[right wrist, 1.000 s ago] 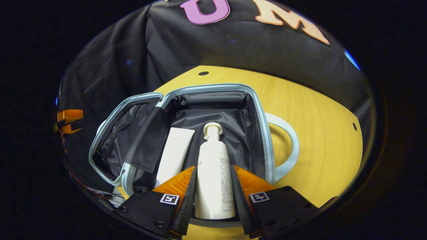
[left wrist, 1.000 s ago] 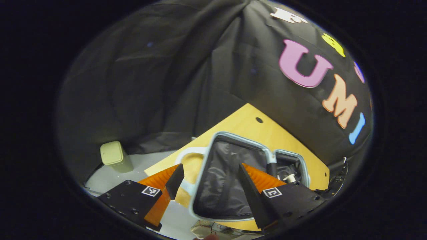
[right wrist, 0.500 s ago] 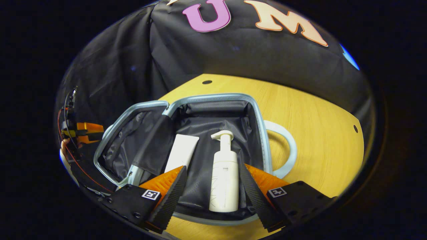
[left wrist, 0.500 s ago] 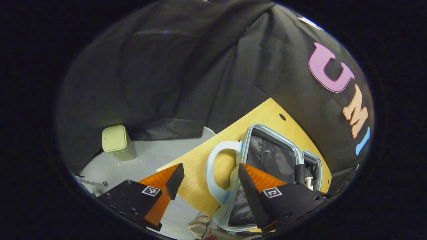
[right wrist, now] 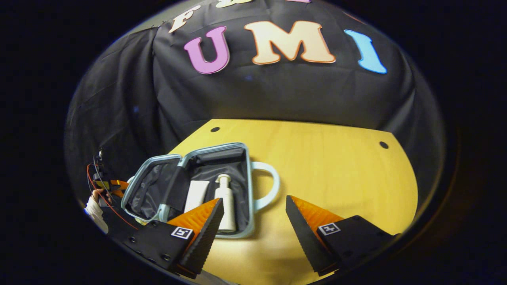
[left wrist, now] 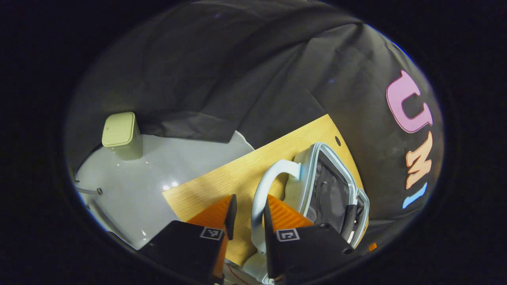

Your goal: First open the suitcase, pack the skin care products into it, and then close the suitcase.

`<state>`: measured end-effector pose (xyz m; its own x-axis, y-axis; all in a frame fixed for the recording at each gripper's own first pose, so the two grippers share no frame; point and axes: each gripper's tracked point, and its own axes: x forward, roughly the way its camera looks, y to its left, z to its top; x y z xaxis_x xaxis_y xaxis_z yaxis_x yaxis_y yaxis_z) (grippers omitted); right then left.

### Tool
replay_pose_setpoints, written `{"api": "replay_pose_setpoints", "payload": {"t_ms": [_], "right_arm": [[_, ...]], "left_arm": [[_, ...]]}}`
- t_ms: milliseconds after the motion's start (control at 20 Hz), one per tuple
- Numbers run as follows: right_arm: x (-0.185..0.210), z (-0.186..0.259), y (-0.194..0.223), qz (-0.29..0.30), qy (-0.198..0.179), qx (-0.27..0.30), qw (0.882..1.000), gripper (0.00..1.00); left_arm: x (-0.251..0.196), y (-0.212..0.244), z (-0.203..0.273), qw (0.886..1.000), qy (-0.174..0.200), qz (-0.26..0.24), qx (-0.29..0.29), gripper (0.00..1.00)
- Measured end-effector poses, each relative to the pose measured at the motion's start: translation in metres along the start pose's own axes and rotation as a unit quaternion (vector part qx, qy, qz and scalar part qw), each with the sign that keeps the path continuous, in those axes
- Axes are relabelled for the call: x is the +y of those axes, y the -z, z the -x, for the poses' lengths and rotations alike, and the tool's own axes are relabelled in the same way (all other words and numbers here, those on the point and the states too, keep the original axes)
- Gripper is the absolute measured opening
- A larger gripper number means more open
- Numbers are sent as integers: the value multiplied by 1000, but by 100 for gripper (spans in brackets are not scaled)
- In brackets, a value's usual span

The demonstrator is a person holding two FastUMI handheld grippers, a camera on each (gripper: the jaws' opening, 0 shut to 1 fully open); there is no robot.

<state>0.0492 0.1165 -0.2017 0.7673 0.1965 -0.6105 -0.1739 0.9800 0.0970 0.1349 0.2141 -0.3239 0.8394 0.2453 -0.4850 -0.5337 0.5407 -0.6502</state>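
Handle (left wrist: 259, 198) of the open suitcase (right wrist: 190, 190) at the counter's left edge sits between the nearly closed left gripper (left wrist: 246, 211), while the right gripper (right wrist: 253, 215) hangs wide apart.

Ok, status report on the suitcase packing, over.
Left tongs straddling the suitcase handle, grip unconfirmed. Right tongs open, above the table. Suitcase open, tube and pump bottle inside. Nothing in the way.

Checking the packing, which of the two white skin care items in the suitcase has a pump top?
The pump bottle, lying nearer the suitcase's handle side. The tube beside it is flat and has no pump.
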Motion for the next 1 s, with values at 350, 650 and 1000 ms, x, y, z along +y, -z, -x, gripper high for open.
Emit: {"api": "replay_pose_setpoints", "payload": {"t_ms": [350, 650, 1000], "right_arm": [[-38, 24, 5, -8, 44, -5, 999, 95], [-40, 31, 8, 19, 46, -6, 999, 99], [-44, 28, 14, 24, 25, 0, 999, 99]], "left_arm": [[-12, 1, 8, 1000, 18, 8, 10, 3], [-42, -16, 39, 999, 30, -25, -11, 0], [-132, -35, 99, 991, 85, -90, -43, 0]]}}
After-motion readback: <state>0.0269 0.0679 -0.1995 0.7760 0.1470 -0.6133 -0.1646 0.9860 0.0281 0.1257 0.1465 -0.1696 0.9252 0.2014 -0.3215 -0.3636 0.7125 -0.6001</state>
